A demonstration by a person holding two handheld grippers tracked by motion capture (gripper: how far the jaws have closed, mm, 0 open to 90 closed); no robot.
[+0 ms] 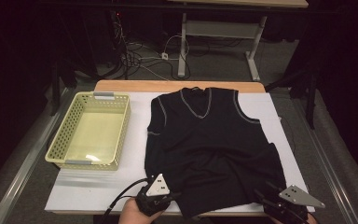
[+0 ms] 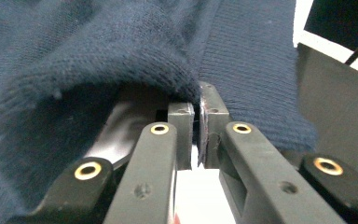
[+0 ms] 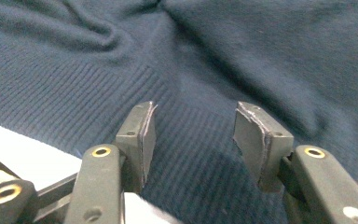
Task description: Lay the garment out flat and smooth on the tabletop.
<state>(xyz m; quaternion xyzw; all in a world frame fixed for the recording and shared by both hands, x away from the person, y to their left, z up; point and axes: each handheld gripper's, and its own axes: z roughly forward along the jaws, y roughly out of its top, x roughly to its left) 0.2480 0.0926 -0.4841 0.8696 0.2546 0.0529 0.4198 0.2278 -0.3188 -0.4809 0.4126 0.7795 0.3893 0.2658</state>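
Observation:
A dark navy knitted vest (image 1: 209, 140) with grey trim lies flat on the white table top (image 1: 98, 186), neck at the far side. My left gripper (image 1: 177, 196) is at the vest's near left hem corner. In the left gripper view its jaws (image 2: 196, 107) are shut, with a fold of the vest (image 2: 98, 56) pinched at the tips. My right gripper (image 1: 262, 194) is at the near right hem corner. In the right gripper view its jaws (image 3: 193, 121) stand open over the ribbed hem (image 3: 74, 98), and the pads do not press on the cloth.
A pale yellow perforated basket (image 1: 58, 140) with nothing in it stands at the table's left side. The table's near edge runs just below both grippers. Beyond the far edge are desk legs (image 1: 182, 46) and cables on the floor.

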